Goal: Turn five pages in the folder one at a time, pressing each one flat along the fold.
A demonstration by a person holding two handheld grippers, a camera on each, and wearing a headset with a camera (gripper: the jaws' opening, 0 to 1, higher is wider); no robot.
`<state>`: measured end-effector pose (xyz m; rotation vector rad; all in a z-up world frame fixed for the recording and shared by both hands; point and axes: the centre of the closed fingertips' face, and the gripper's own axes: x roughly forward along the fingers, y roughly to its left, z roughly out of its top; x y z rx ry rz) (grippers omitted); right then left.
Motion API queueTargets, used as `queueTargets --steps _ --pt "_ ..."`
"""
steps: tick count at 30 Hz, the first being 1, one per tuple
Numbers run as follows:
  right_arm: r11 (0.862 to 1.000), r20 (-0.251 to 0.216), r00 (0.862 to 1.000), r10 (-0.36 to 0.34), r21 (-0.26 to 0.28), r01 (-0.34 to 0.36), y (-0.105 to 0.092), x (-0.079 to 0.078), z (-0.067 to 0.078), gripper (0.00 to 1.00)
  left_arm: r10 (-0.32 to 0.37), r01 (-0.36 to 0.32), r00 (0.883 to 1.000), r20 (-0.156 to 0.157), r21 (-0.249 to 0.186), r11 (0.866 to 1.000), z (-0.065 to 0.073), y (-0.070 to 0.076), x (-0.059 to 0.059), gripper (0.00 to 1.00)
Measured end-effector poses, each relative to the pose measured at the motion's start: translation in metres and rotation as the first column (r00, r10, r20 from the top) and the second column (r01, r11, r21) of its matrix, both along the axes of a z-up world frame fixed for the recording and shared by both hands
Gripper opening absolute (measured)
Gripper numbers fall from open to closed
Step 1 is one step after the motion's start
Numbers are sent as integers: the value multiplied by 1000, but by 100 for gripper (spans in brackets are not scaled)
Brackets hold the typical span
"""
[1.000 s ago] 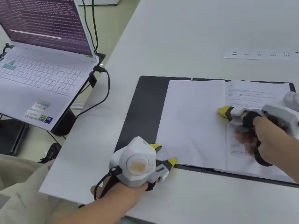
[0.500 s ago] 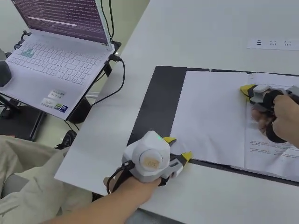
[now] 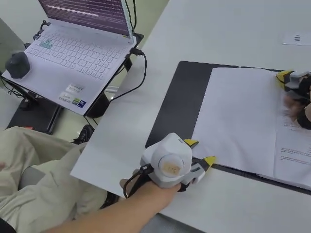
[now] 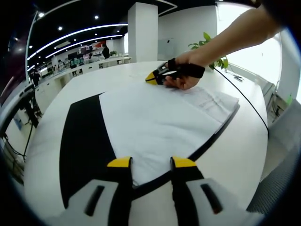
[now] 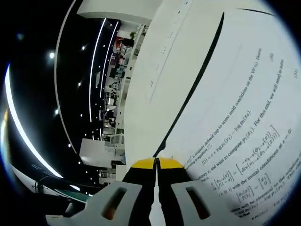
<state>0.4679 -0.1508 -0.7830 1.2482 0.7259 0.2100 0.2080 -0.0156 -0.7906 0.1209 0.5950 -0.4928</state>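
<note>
Open folder on the table, one gripper at each end of it

The black folder (image 3: 179, 104) lies open on the white table (image 3: 218, 29) and holds loose sheets: a blank white page (image 3: 238, 116) lies flat on the inside of its cover, and past that, on the right gripper's side, is a printed page (image 5: 244, 94). The left gripper (image 4: 151, 163) rests at the folder's near edge with its yellow-tipped jaws spread, the corner of the blank page and the black edge lying between them. The right gripper (image 5: 155, 163) has its jaws pressed together, holding nothing, tips down on the printed page near the folder's far edge. That page carries lines of type and formulas; "log", "div" and "with the initial conditions" can be read. Well off beyond the left gripper, a laptop (image 3: 82, 58) sits open, its screen text too small to read.
</note>
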Motion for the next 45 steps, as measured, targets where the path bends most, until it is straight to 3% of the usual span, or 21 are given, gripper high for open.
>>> queueTargets --steps 7,18,27,45 --pt "1000 -8 1000 -20 2 20 -1 2 0 0 1 -1 1000 8 -6 1000 0 0 0 31" --pt "999 -44 998 48 12 -47 3 -27 1 0 1 -1 1000 9 -7 1000 1 0 1 31" --pt "994 -64 992 109 29 -107 3 -59 0 0 0 0 1000 9 -4 1000 -1 0 1 31" --pt "973 -89 975 204 128 -192 6 -133 3 0 -6 6 1000 10 0 1000 1 -2 0 31"
